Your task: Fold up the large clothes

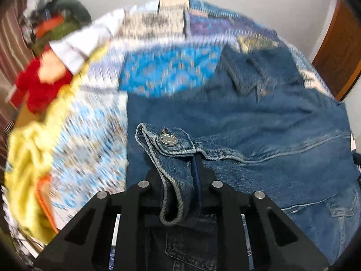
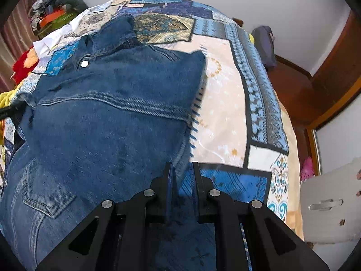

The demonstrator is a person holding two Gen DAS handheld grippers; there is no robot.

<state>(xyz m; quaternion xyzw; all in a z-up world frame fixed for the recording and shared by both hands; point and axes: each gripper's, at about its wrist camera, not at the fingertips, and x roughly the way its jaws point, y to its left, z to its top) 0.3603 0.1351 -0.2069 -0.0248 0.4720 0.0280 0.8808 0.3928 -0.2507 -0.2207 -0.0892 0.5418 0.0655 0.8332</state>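
A blue denim jacket (image 1: 259,117) lies spread on a patterned bedspread (image 1: 90,146). My left gripper (image 1: 178,169) is shut on a folded band of the jacket that carries a metal button (image 1: 168,140); the band hangs out between the fingers. In the right wrist view the jacket (image 2: 112,124) covers the left half of the bedspread (image 2: 225,113), collar at the far end. My right gripper (image 2: 182,171) is shut on the jacket's near right edge, with denim pinched between its blue pads.
Yellow cloth (image 1: 29,158), a red garment (image 1: 38,85) and white cloth (image 1: 79,45) lie along the bed's left side. A pile of clothes (image 2: 52,11) sits at the far left. To the right stand a wooden door frame (image 2: 334,94) and a white container (image 2: 331,205).
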